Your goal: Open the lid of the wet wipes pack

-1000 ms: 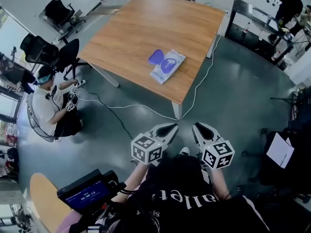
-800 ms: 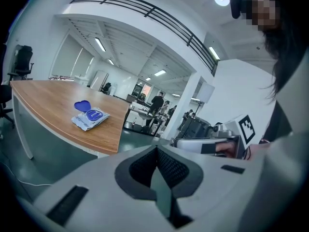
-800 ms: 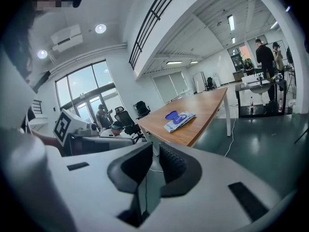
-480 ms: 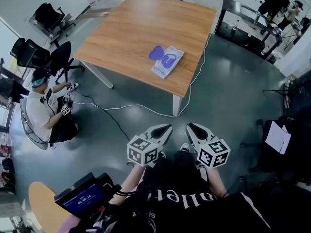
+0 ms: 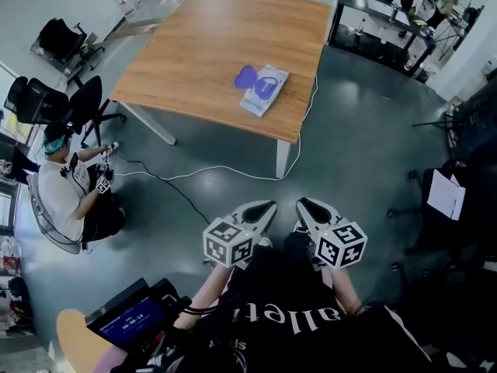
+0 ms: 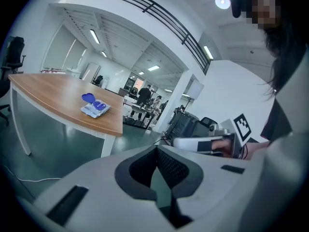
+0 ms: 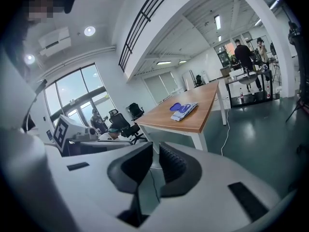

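The wet wipes pack (image 5: 265, 91) lies flat near the front edge of the wooden table (image 5: 202, 53), its purple lid (image 5: 245, 76) flipped open to the left. Both grippers hang close to my body over the floor, far short of the table. My left gripper (image 5: 268, 207) is shut with nothing in it, and my right gripper (image 5: 304, 204) beside it is shut and empty too. The left gripper view has the pack (image 6: 95, 108) small and distant beyond the left gripper (image 6: 155, 151). Past the right gripper (image 7: 155, 149), the right gripper view shows the pack (image 7: 185, 109) on the table.
A person (image 5: 66, 189) sits on the floor at the left beside black office chairs (image 5: 54, 99). A white cable (image 5: 210, 171) trails over the floor from the table. A dark bench (image 5: 380, 14) stands at the back right, and a screen device (image 5: 128, 315) hangs at my lower left.
The table and pack have slid up and grown smaller in the head view. Both grippers stay shut near my body, and the lid stays open.
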The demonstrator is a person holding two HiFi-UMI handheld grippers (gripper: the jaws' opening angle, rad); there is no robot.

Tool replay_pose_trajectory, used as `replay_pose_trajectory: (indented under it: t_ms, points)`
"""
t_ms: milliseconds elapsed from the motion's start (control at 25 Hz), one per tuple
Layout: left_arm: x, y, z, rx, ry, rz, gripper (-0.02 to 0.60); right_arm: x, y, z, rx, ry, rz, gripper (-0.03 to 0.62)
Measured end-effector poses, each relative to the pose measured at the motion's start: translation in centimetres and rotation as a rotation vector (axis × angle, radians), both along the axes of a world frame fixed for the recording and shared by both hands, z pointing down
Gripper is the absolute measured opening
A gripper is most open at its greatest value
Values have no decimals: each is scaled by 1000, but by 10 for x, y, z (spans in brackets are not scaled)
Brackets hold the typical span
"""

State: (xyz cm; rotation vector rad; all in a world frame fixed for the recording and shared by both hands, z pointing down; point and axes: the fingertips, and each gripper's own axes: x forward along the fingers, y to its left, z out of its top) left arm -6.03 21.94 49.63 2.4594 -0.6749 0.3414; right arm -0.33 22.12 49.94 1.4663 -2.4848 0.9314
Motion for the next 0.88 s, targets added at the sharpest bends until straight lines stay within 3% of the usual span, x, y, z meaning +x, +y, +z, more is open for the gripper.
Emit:
replay_pose_trajectory:
  t_ms: [400, 880]
  points:
    - [10, 4, -3, 13, 8, 45, 0, 4, 6, -3, 15, 17, 22, 48]
    - [8, -4, -3, 13, 4, 28, 0, 6, 1, -4, 14, 26, 14, 48]
